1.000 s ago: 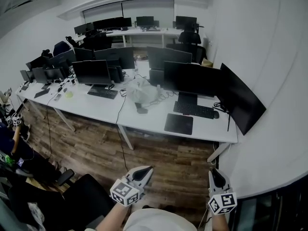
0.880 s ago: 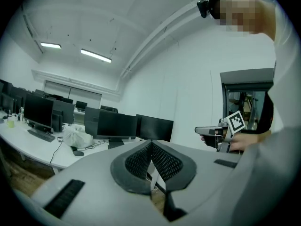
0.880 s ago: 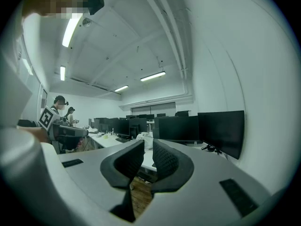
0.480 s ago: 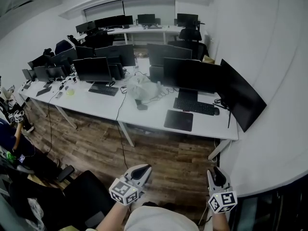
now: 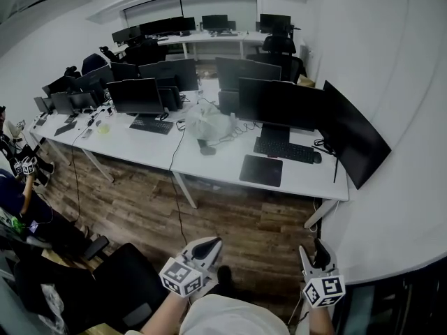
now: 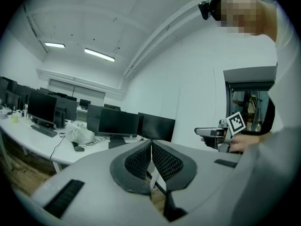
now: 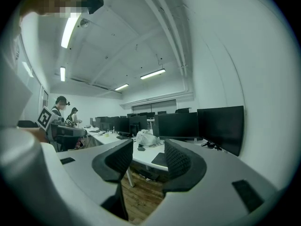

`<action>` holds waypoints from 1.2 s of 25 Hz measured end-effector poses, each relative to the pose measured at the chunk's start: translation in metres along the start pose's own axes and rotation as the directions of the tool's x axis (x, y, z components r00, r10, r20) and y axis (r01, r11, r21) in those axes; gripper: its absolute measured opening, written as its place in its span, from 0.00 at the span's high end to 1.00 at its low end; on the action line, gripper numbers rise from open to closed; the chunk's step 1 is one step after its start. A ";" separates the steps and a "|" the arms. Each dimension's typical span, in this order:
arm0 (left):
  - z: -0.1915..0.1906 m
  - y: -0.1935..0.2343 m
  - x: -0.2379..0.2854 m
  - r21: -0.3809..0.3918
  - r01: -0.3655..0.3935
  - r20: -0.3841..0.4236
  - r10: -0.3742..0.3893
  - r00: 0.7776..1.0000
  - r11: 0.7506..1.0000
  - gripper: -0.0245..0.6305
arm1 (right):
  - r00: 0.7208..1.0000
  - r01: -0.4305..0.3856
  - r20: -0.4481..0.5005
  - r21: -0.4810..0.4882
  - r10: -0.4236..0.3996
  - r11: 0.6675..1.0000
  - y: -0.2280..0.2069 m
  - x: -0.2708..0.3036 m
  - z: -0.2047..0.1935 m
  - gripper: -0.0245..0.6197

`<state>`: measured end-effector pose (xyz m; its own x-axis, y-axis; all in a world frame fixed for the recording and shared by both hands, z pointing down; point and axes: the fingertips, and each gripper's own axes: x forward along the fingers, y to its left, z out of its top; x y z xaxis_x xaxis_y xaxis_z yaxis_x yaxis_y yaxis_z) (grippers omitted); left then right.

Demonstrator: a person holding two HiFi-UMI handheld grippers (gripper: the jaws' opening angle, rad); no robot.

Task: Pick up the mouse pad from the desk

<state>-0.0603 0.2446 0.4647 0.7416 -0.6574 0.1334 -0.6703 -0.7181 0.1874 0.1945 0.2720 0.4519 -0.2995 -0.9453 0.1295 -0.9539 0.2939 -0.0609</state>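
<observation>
The dark rectangular mouse pad [image 5: 261,170] lies flat on the white desk [image 5: 230,165], near its front edge and in front of a black keyboard [image 5: 285,151]. Both grippers hang low in the head view, over the wooden floor and well short of the desk. My left gripper [image 5: 209,246] is shut, its ribbed pads [image 6: 141,160] meeting with nothing between them. My right gripper [image 5: 316,252] has its jaws apart and opening, with nothing in them. Far off beyond their gap, the right gripper view shows the mouse pad [image 7: 159,159] on the desk.
Black monitors [image 5: 279,103] line the desk, with a large one [image 5: 353,144] angled at its right end. A white plastic bag [image 5: 208,126] sits mid-desk. A black office chair [image 5: 126,285] stands at my lower left. A white wall [image 5: 391,82] runs along the right. People stand far left.
The right gripper's jaws have parted. The desk has shifted slightly in the head view. Both grippers remain low near my body.
</observation>
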 end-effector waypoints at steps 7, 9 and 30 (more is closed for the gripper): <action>0.001 0.022 0.023 -0.016 0.011 0.000 -0.011 1.000 1.000 0.93 | 0.999 0.022 -0.031 0.001 -0.022 1.000 -0.009 0.028 -0.002 0.57; 0.003 0.032 0.032 -0.023 0.020 0.002 -0.020 1.000 1.000 0.93 | 0.999 0.033 -0.036 -0.001 -0.033 0.999 -0.012 0.039 -0.001 0.55; 0.024 0.192 0.155 -0.062 0.073 -0.045 -0.075 0.996 0.995 0.93 | 0.989 0.087 -0.119 0.004 -0.086 0.996 -0.046 0.231 0.003 0.54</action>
<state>-0.0744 -0.0006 0.4983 0.7905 -0.5906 0.1622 -0.6117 -0.7483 0.2565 0.1692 0.0398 0.4818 -0.2168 -0.9434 0.2510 -0.9762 0.2102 -0.0532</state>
